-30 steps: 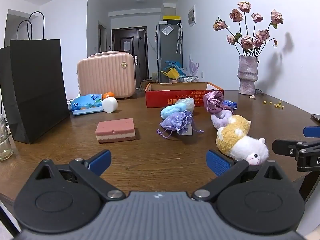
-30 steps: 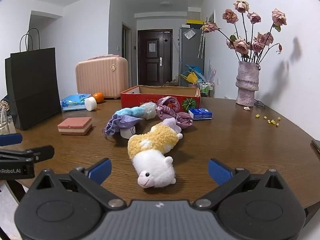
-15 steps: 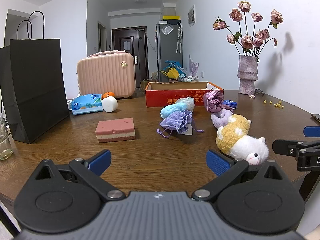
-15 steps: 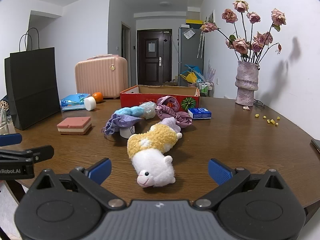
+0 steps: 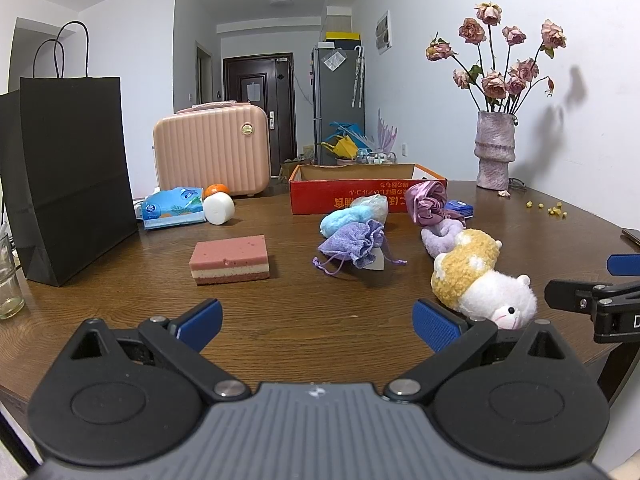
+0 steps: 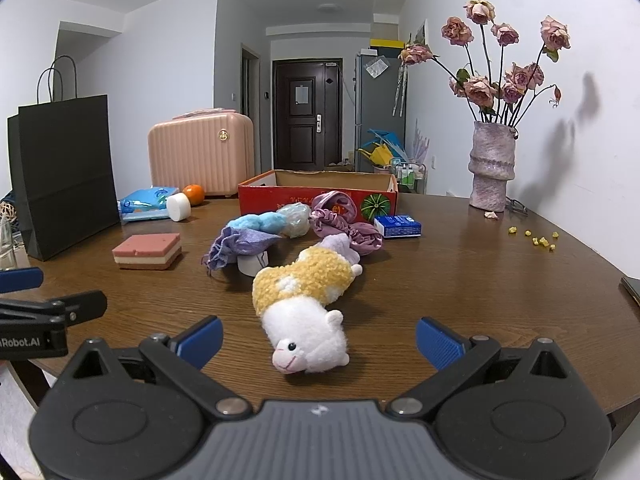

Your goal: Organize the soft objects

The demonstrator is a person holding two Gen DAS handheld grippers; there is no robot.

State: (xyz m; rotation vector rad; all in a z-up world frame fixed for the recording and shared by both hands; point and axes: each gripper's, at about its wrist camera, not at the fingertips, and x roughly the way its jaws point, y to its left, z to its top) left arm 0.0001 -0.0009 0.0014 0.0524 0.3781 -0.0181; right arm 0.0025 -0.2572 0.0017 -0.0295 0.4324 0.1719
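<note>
A yellow and white plush toy [image 6: 306, 300] lies on the brown table [image 6: 460, 280], its head just ahead of my open right gripper [image 6: 318, 338]. In the left wrist view the plush toy [image 5: 478, 280] sits right of my open left gripper [image 5: 316, 322], which holds nothing. Behind it lie a lilac drawstring pouch [image 5: 354, 244], a blue fluffy item [image 5: 340, 220], purple satin scrunchies [image 6: 340, 220] and a pale purple soft piece [image 5: 440, 236]. A pink layered sponge [image 5: 230, 260] rests at centre left. An open red cardboard box [image 5: 360, 190] stands further back.
A tall black paper bag [image 5: 70, 176] stands at left, with a pink hard case [image 5: 212, 150], tissue pack [image 5: 172, 206], white cylinder [image 5: 218, 208] and orange [image 5: 216, 189] behind. A vase of dried roses [image 5: 494, 152] is back right. A small blue box [image 6: 398, 226] sits by the box.
The right gripper has edged slightly forward towards the plush toy. The left gripper and all objects are as before.
</note>
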